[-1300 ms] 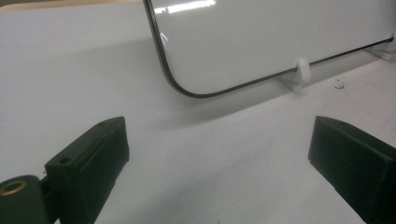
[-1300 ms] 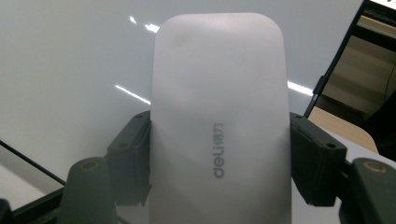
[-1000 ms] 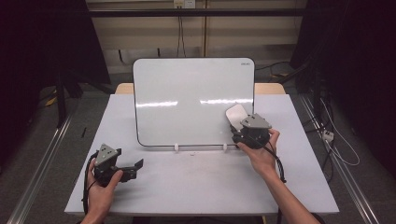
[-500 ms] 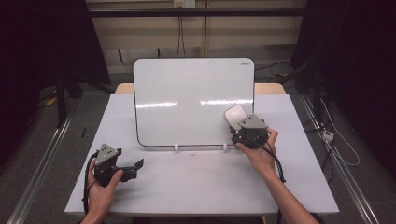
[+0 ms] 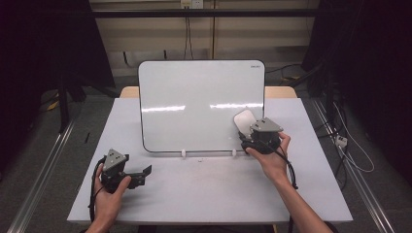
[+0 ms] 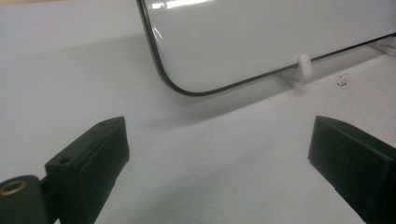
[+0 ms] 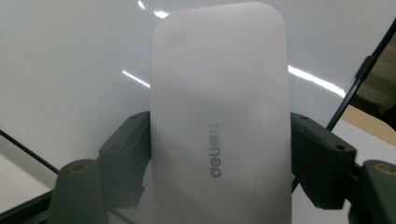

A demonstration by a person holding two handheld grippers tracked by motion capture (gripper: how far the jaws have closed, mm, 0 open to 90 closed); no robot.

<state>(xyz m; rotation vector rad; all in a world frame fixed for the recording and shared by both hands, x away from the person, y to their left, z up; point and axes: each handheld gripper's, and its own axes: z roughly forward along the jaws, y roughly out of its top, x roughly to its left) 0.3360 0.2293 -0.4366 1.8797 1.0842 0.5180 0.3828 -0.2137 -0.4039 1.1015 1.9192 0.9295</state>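
Note:
A white whiteboard (image 5: pixel 194 102) stands propped upright at the back of the grey table (image 5: pixel 204 194). A white eraser (image 5: pixel 244 120) marked "deli" lies flat against the board's lower right part. My right gripper (image 5: pixel 247 137) is at the eraser's lower end. In the right gripper view the eraser (image 7: pixel 219 107) sits between the two black jaws of that gripper (image 7: pixel 219 154). The jaws have just been opening and stand beside its edges without squeezing it. My left gripper (image 5: pixel 145 174) rests open over the table's front left, with nothing between its jaws (image 6: pixel 217 158).
Two small white feet (image 5: pixel 184 153) (image 5: pixel 233 152) hold the board's bottom edge; one foot (image 6: pixel 303 65) is ahead of the left gripper. Cables trail from both grippers. Bare tabletop lies between the two hands. Dark floor, rails and wires surround the table.

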